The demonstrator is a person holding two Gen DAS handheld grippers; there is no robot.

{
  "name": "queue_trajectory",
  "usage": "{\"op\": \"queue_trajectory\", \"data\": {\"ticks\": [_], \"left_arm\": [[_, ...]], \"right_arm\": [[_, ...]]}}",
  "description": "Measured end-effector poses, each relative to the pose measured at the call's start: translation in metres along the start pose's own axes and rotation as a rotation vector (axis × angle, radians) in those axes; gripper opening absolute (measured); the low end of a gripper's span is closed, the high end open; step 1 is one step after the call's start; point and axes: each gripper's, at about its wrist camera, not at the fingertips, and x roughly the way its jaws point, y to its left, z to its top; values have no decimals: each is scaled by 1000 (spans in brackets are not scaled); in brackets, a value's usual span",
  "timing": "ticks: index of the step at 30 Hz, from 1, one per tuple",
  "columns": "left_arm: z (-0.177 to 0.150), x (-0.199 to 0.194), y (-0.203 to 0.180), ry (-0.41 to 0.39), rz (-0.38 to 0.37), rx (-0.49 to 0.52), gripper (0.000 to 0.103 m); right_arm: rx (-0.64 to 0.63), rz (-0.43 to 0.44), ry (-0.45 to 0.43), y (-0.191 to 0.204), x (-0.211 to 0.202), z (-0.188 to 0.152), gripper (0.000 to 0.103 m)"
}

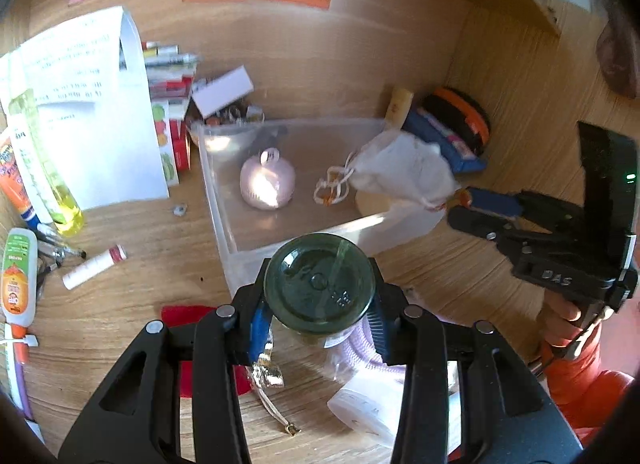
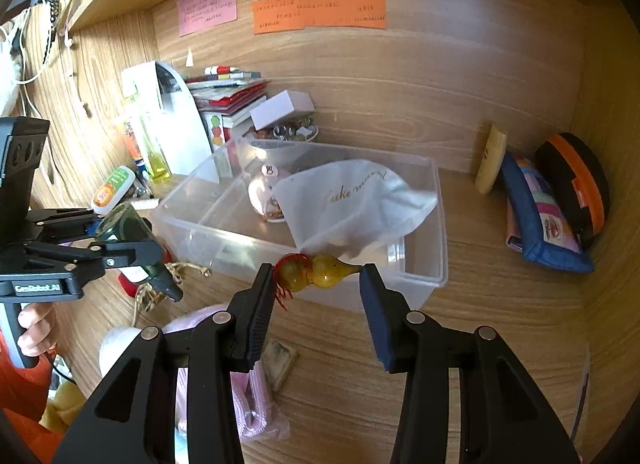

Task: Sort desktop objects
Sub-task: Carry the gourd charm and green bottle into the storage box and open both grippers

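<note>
Both hand-held grippers are carrying loads toward the clear plastic bin [image 2: 424, 264], so the step in hand looks like the drop-off stage of the sorting. Nearest in the left wrist view, the left hand-held gripper [image 1: 320, 316] is clamping a dark green glass bottle [image 1: 320, 284] between its two pads, base toward the camera; the right wrist view shows it tilting, neck pointing down toward the surface [image 2: 500, 324]. It is hanging just outside the bin's near wall, above a red cloth [image 1: 188, 314] and some pale pink cord [image 1: 360, 348].

Nearest in its own view, the right hand-held gripper [image 2: 318, 284] is pinching a small yellow gourd charm [image 2: 320, 274] end to end, red tassel against the left pad and narrow stem tip against the right one. A white pouch with gold lettering [image 2: 352, 204] is hanging from the charm and draping over the bin's near rim, partly inside already.

Farther in, a pink round trinket [image 1: 267, 184] is sitting on the bin floor, with a knotted cord [image 1: 334, 186] beside it. Beyond the bin, books, tubes and a blue pencil case [image 2: 540, 220] are lining the back wall.

The next move probably calls for carrying the charm forward over the rim and letting go once the pouch is clear of the wall. The bottle likely needs bringing over the rim too, then a gentle set-down, since it is glass and tilted.
</note>
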Motion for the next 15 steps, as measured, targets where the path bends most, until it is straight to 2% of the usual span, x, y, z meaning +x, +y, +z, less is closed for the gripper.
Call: {"op": "queue_trajectory", "data": {"ticks": [9,15], "left_arm": [[10,-26,2,-85,-4,-13,41],[17,-28,11,-115,-16,-25,41]], "right_arm": [[-14,-27,16,-5,12,10,40],[-4,2,37,-7,23,15,40]]}}
